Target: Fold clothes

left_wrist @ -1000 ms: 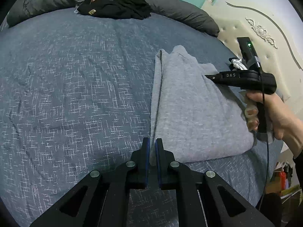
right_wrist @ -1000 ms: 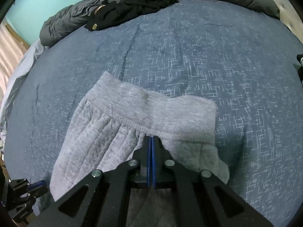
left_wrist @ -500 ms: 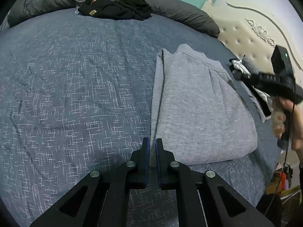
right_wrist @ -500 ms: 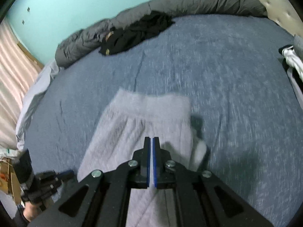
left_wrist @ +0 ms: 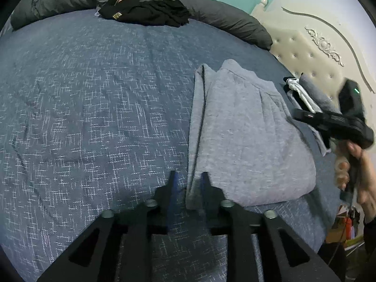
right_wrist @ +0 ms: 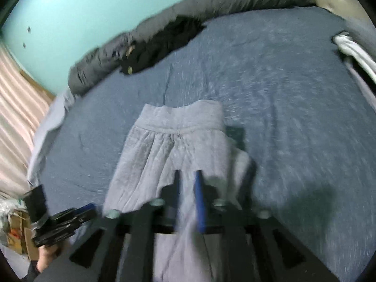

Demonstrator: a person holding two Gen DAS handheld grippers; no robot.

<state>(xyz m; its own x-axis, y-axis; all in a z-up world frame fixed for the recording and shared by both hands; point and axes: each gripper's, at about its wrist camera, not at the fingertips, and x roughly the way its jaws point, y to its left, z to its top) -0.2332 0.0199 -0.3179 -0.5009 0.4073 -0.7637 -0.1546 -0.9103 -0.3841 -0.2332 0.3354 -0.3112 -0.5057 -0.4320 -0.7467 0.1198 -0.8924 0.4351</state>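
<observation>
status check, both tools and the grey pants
Left tool open, straddling the pants' edge. Right tool open, lifted clear above. Grey pants folded flat on the bed. Nothing in the way.

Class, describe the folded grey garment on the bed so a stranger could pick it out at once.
Start at the blue bedspread. The grey garment lies folded near the cream headboard. Unlike the crumpled black clothes at the far edge, it is pale, flat, with a gathered waistband.

One grey garment (left_wrist: 246,136), one black garment (left_wrist: 150,11), two tools.
</observation>
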